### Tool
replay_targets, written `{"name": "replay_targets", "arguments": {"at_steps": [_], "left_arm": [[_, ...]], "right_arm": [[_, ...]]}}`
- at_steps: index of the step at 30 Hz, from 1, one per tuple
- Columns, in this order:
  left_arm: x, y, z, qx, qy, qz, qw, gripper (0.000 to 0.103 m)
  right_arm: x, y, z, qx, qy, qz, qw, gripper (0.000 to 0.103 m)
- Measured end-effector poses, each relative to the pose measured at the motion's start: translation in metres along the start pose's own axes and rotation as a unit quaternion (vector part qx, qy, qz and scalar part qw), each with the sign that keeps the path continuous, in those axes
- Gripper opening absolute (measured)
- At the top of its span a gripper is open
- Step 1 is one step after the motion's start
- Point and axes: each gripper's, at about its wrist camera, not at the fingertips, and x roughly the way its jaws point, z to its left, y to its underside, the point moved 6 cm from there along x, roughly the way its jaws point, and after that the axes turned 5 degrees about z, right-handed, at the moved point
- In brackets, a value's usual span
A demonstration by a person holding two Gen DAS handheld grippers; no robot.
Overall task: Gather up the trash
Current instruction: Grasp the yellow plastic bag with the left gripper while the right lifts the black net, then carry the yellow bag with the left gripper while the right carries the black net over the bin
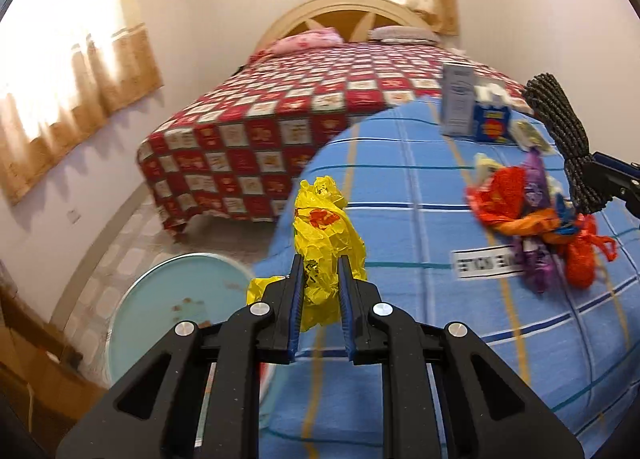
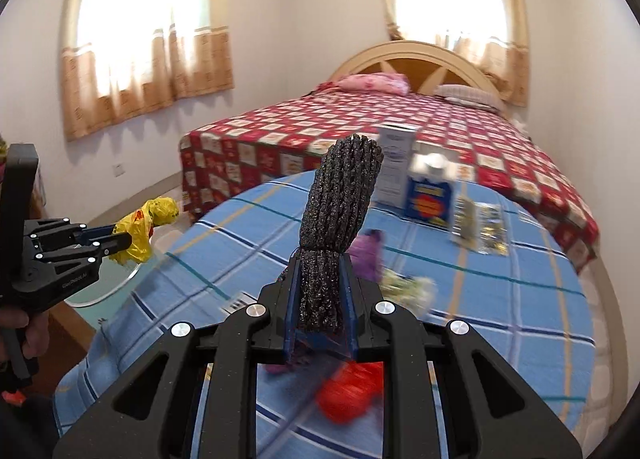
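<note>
Over the blue checked cloth (image 1: 420,219) my left gripper (image 1: 320,279) pinches a crumpled yellow bag (image 1: 326,235) between its jaws; my right gripper (image 2: 320,291) squeezes a dark rope bundle (image 2: 340,215), standing upright; more trash, a red and purple bag pile (image 1: 532,215), lies on the cloth to the right; boxes (image 2: 416,183) stand at the far edge.
</note>
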Motion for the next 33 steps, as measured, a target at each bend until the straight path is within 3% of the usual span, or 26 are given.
{"name": "replay_targets", "arguments": {"at_steps": [13, 33], "left_arm": [[0.001, 0.017, 0.059, -0.035, -0.039, 0.011, 0.9986, 0.017], [0.001, 0.055, 0.122, -0.074, -0.084, 0.038, 0.9929, 0.017]], "right_arm": [[0.042, -0.017, 0.073, -0.061, -0.039, 0.02, 0.997, 0.019], [0.089, -0.019, 0.15, -0.129, -0.088, 0.046, 0.987, 0.019]]}}
